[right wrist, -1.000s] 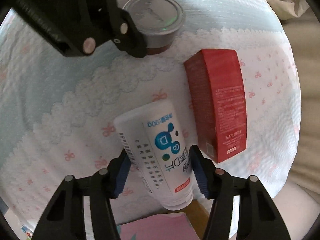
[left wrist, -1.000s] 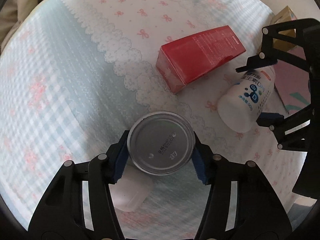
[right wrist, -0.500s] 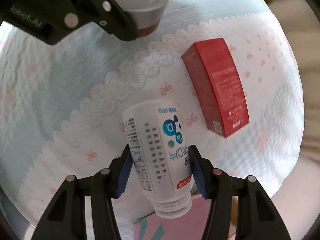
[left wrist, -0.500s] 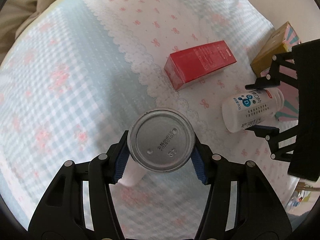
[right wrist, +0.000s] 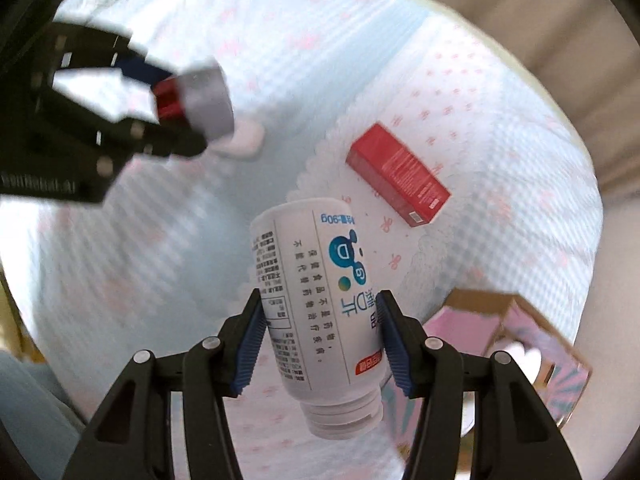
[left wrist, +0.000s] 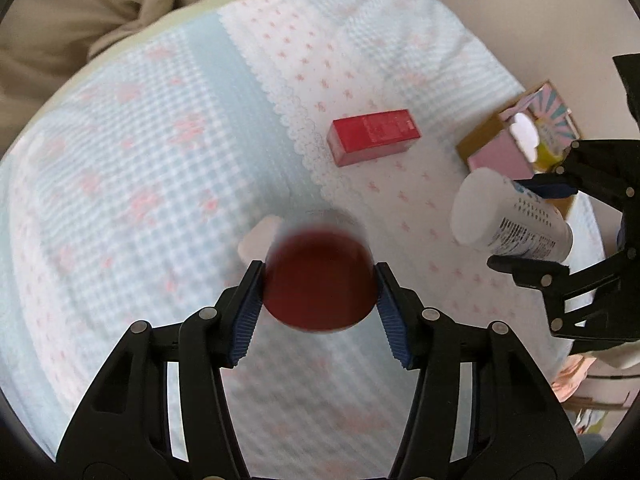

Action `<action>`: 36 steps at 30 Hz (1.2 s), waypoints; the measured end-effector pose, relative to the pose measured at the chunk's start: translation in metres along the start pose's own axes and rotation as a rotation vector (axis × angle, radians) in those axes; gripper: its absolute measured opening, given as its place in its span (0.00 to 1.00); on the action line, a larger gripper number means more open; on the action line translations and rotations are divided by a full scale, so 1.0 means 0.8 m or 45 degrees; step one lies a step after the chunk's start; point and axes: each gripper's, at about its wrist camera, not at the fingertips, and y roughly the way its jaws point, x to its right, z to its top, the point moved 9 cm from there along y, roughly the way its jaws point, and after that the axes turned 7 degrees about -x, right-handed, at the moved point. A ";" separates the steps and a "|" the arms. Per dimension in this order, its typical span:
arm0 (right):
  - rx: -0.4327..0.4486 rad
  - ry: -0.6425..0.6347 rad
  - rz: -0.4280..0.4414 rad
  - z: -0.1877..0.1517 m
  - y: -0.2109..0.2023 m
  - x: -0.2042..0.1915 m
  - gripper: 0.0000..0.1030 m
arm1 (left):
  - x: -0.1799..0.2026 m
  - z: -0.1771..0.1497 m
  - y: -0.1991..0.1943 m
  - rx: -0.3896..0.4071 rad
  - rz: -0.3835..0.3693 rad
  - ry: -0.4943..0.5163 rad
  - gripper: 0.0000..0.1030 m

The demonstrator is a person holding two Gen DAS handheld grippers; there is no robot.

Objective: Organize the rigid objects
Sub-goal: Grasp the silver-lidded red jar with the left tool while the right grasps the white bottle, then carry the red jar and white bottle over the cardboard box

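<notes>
My left gripper (left wrist: 318, 276) is shut on a red can (left wrist: 320, 292) with a silver end, its jaws closing tighter, pads on both sides. The can is blurred and tilted, held high above the cloth. The right wrist view shows that can (right wrist: 204, 100) in the left gripper (right wrist: 160, 92) at upper left. My right gripper (right wrist: 320, 300) is shut on a white bottle (right wrist: 316, 280) with blue print, neck toward the camera. The same bottle (left wrist: 500, 216) and right gripper (left wrist: 532, 228) show at the right of the left wrist view. Both objects hang in the air.
A red carton (left wrist: 374, 136) lies flat on the blue-checked, bow-printed cloth (left wrist: 140, 160). A pink and brown box (left wrist: 516, 140) sits at the cloth's right edge. A small white case (left wrist: 260, 236) lies beneath the can. Beige fabric borders the cloth at the top left.
Both grippers have risen well above the cloth with their objects. The can has tipped, showing its red side instead of its silver end. The bottle has rolled with the right wrist.
</notes>
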 end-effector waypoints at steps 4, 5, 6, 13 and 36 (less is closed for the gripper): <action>0.061 0.086 0.013 -0.018 -0.040 -0.014 0.49 | 0.013 -0.029 -0.043 0.034 -0.023 -0.031 0.49; 0.071 0.105 0.016 -0.023 -0.049 -0.016 0.49 | 0.016 -0.033 -0.049 0.045 -0.026 -0.036 0.49; 0.081 0.125 0.019 -0.033 -0.058 -0.022 0.49 | 0.021 -0.038 -0.062 0.062 -0.029 -0.038 0.49; 0.127 0.262 0.038 -0.079 -0.115 -0.041 0.49 | 0.050 -0.063 -0.128 0.149 -0.074 -0.050 0.49; 0.302 0.573 0.147 -0.220 -0.187 0.162 0.47 | 0.259 0.039 -0.175 0.298 -0.114 -0.057 0.49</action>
